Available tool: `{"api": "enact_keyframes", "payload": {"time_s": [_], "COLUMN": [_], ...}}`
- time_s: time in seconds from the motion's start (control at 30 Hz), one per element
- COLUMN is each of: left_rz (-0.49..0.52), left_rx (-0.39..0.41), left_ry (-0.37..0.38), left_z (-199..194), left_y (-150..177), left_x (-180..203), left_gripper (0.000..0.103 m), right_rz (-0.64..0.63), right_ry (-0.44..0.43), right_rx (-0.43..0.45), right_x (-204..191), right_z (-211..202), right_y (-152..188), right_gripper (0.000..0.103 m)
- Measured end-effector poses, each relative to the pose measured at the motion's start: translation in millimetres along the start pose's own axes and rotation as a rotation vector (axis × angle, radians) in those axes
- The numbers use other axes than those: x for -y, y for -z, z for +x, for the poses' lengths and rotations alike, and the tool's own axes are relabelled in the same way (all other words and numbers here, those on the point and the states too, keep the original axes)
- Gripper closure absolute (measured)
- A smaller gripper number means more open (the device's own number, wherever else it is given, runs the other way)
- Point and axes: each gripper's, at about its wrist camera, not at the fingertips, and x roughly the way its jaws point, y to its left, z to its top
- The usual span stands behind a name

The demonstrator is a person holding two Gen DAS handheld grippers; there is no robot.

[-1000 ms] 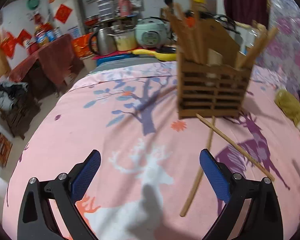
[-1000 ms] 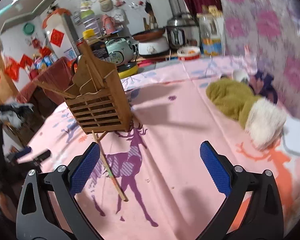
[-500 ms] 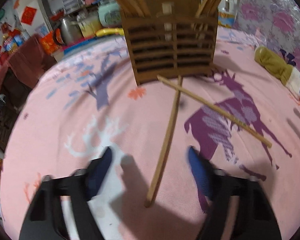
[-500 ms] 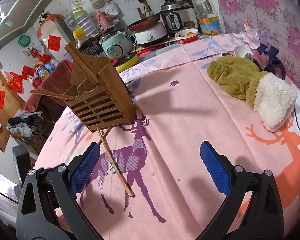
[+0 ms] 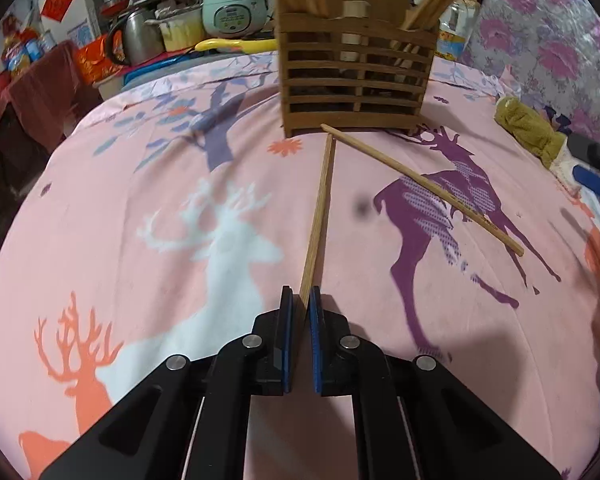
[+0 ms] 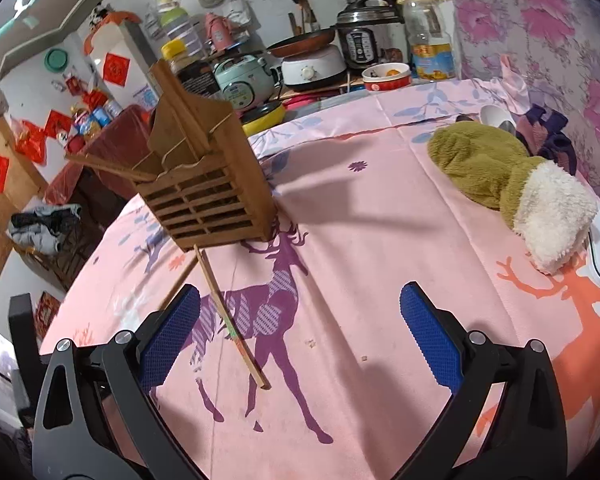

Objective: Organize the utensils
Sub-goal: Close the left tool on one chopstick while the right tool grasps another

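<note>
From the left wrist: a slatted wooden holder (image 5: 358, 76) stands far on the table (image 5: 100, 208), chopsticks leaning in its left and right compartments. The left tool (image 5: 300, 296) angles steeply down, its blue pads clamped on the near end of one chopstick (image 5: 319, 216); a second chopstick (image 5: 420, 188) lies to the right.

From the right wrist: the right tool (image 6: 300, 308) hangs with pads wide apart, gripping nothing; the holder (image 6: 212, 196) and two loose chopsticks lie far left.

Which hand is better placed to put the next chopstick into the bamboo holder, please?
Left: the left gripper is shut on the near chopstick pointing toward the bamboo holder. The right gripper is open, holding nothing.
</note>
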Motion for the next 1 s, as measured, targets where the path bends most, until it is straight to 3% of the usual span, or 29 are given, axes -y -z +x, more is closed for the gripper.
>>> {"api": "enact_keyframes", "payload": {"time_s": [0.1,0.2,0.37,0.67,0.77,1.0], "left_rz": [-0.061,-0.09,-0.094,-0.129,-0.119,-0.124], "left_rx": [-0.005,-0.001,0.037,0.036,0.045,0.058], "left_ry": [0.014,0.006,-0.034,-0.059,-0.078,-0.091], "left_z": [-1.8,-2.2,-10.4,-12.2,-13.5,-16.6], "left_y": [-1.8,-4.6,-6.6,-7.5,-7.3,-8.0], "left_x": [-13.6,-20.3,-22.0,-30.8,-28.3,-28.7], "left_gripper": [0.09,0.077,0.058,0.052,0.043,0.043], "right_rz": [-0.039,-0.091,-0.162,-0.179,-0.176,-0.129], "right_ry": [-0.006,-0.025,-0.055,-0.103,-0.1,-0.115], "right_rx": [-0.026,-0.056,-0.103,-0.201,-0.197,-0.122], "right_x": [-9.3,-22.3,-39.5,-38.2,-31.2,-20.0], "right_z": [5.7,11.7,18.1,27.7,22.0,4.4], "right_y": [5.0,11.9,22.9,38.7,39.5,26.0], "right_gripper": [0.007,0.009,0.031,0.058,0.06,0.06]}}
